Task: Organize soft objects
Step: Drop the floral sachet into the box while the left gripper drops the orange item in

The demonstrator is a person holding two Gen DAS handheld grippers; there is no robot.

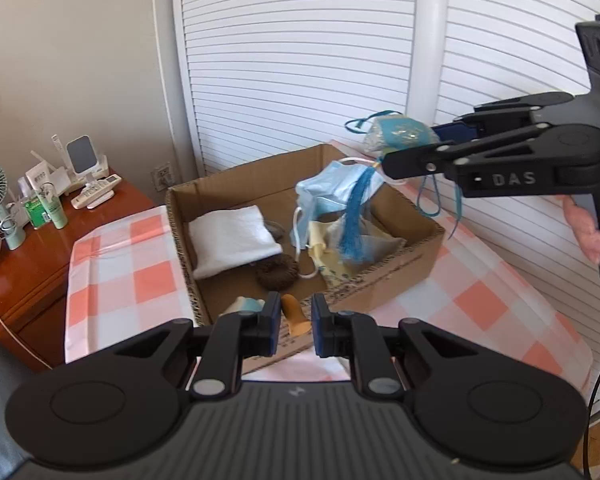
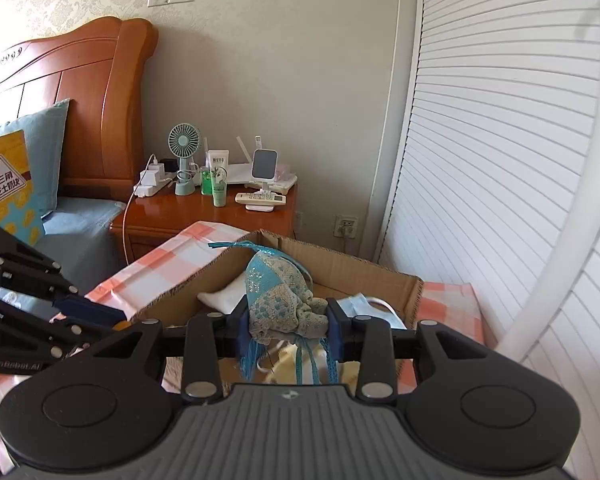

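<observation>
Checked tablecloth [image 1: 116, 272] beside nightstand [image 2: 188, 216] and louvred doors [image 1: 300, 60]

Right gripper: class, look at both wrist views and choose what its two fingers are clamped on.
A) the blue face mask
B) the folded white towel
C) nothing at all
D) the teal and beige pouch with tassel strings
D: the right gripper pinches the teal and beige pouch between its pads above the cardboard box, while the white towel and face mask lie inside the box.
</observation>
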